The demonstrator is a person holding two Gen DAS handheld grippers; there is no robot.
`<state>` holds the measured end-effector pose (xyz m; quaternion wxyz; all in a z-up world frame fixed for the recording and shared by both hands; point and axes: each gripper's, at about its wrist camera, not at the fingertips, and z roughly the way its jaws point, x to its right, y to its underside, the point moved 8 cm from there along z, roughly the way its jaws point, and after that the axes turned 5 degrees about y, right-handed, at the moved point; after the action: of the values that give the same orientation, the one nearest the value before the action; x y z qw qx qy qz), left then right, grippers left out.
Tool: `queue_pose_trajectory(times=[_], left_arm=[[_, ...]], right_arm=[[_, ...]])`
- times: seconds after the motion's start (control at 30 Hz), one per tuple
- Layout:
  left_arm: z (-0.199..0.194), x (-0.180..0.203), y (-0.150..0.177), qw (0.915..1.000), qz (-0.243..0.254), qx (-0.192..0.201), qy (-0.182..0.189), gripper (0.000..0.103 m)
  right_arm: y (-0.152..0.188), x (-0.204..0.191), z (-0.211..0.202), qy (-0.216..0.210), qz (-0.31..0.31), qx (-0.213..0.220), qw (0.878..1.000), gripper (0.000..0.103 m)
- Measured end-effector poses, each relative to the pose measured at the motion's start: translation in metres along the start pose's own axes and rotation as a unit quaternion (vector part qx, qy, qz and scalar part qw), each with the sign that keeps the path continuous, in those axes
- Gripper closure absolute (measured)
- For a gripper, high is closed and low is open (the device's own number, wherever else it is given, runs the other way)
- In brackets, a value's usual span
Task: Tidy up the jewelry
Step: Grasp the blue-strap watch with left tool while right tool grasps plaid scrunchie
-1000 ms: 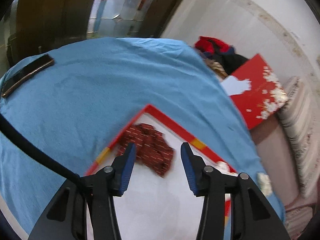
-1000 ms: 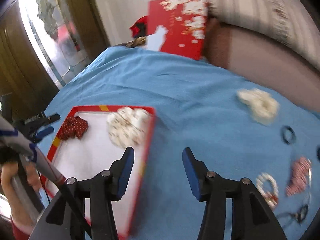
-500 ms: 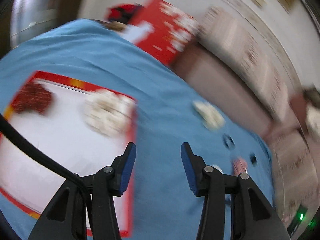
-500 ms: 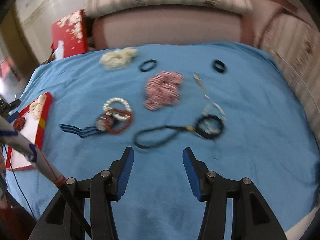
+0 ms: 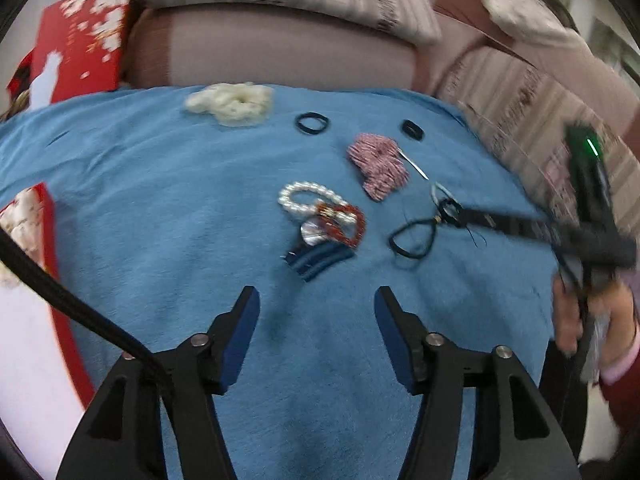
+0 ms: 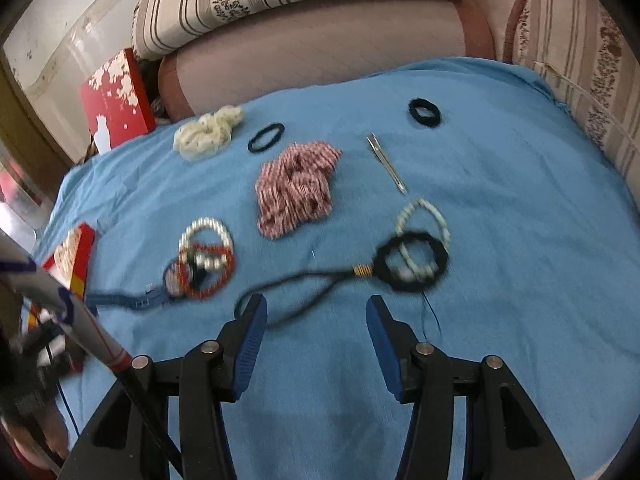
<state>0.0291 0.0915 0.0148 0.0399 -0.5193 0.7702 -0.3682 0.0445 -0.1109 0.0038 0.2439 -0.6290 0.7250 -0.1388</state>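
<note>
Loose jewelry lies on a blue cloth point(image 5: 160, 200). There is a pearl bracelet point(image 5: 308, 200) point(image 6: 206, 236) tangled with a red bead bracelet point(image 5: 346, 222) point(image 6: 210, 280) and a blue strap point(image 5: 320, 258). Beside them lie a pink striped scrunchie point(image 5: 378, 166) point(image 6: 298, 186), a black cord necklace point(image 5: 414, 236) point(image 6: 412, 262) and a silver clip point(image 6: 386, 162). My left gripper point(image 5: 316, 304) hovers short of the blue strap, jaws opening, nothing between them. My right gripper point(image 6: 316, 312) hangs over the cord's loop, jaws opening, pads not pressing on it.
A red tray point(image 5: 44, 240) point(image 6: 78, 256) with a white floor sits at the cloth's left edge. At the back lie a cream scrunchie point(image 5: 232, 104) point(image 6: 206, 134) and two black hair ties point(image 5: 312, 123) point(image 6: 425, 112). A sofa point(image 6: 320, 44) and a red box point(image 6: 116, 96) stand behind.
Both views have swung right, from the red tray to the loose jewelry. The left jaws stand wider than before. The right gripper has come closer to the black cord.
</note>
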Motion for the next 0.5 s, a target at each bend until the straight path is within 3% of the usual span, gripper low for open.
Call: queue_pose_trajectory(times=[0.1, 0.33, 0.47, 0.5], left_arm=[[0.008, 0.004, -0.003, 0.9999, 0.006, 0.014, -0.006, 0.032], [0.048, -0.007, -0.022, 0.9988, -0.019, 0.017, -0.041, 0.031], [0.06, -0.017, -0.021, 0.9975, -0.068, 0.004, -0.014, 0.032], [0.062, -0.019, -0.019, 0.9969, -0.079, 0.0, -0.005, 0.037]], right_arm=[[-0.018, -0.004, 0.015, -0.006, 0.004, 0.004, 1.0, 0.044], [-0.055, -0.009, 0.053, -0.002, 0.007, -0.002, 1.0, 0.041], [-0.064, -0.015, 0.067, -0.005, 0.006, -0.009, 1.0, 0.04], [-0.065, -0.016, 0.071, -0.005, 0.005, -0.011, 1.0, 0.04]])
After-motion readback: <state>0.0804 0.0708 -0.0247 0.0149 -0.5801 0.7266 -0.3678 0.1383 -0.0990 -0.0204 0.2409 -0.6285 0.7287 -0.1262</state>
